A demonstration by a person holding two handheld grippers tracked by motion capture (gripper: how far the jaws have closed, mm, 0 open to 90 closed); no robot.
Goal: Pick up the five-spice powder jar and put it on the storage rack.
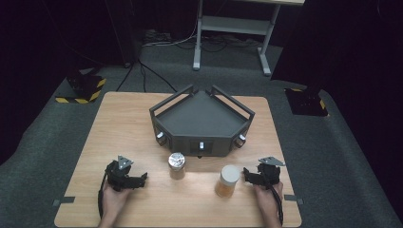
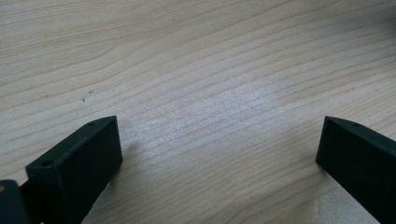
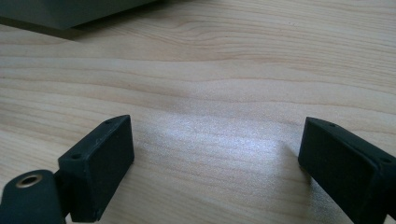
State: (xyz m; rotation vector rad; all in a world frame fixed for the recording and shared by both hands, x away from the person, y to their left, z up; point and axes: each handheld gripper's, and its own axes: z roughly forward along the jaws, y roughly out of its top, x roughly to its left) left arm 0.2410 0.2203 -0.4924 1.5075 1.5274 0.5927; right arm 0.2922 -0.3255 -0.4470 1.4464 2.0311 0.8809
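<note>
Two jars stand near the lower middle of the frame on a wooden desk (image 1: 123, 123): a silver-lidded jar (image 1: 177, 165) just in front of a dark angular tray (image 1: 202, 116), and a white-lidded jar (image 1: 227, 181) of amber contents lower and to the right. A person's hands enter from the bottom edge. The left claw (image 1: 141, 179) rests on the desk at lower left, well apart from the silver-lidded jar, its jaws spread wide over bare wood. The right claw (image 1: 247, 174) sits at lower right, just beside the white-lidded jar, also released, with nothing between its jaws.
</note>
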